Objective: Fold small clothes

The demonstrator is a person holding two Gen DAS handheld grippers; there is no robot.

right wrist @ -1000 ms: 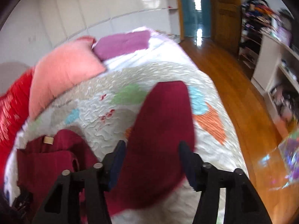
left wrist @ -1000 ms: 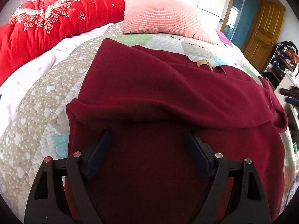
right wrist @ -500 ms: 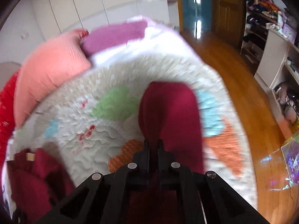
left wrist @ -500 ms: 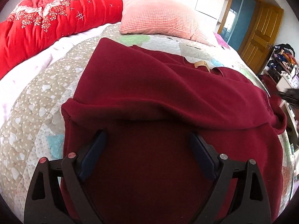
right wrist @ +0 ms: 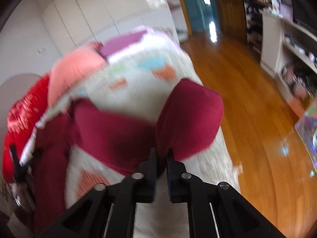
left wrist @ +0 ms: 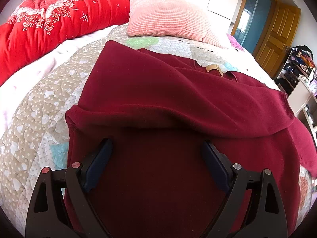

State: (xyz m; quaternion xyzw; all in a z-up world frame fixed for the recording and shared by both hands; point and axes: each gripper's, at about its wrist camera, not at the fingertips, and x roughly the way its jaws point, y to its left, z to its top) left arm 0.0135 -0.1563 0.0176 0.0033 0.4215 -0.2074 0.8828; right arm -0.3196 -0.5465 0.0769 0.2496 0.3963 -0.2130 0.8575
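A dark red sweatshirt lies on the patchwork quilt, with one part folded over its body and a tan neck label showing. My left gripper is open and hovers just above the lower body of the sweatshirt, holding nothing. My right gripper is shut on the sweatshirt's sleeve and holds it lifted above the quilt. The sleeve trails left to the rest of the sweatshirt. The right wrist view is blurred.
A red padded blanket and a pink pillow lie at the head of the bed. The bed's right edge drops to a wooden floor. White shelves with clutter stand beyond it.
My right gripper closed on the sleeve end and lifted it off the quilt, swinging toward the sweatshirt body. My left gripper stayed open and barely shifted.
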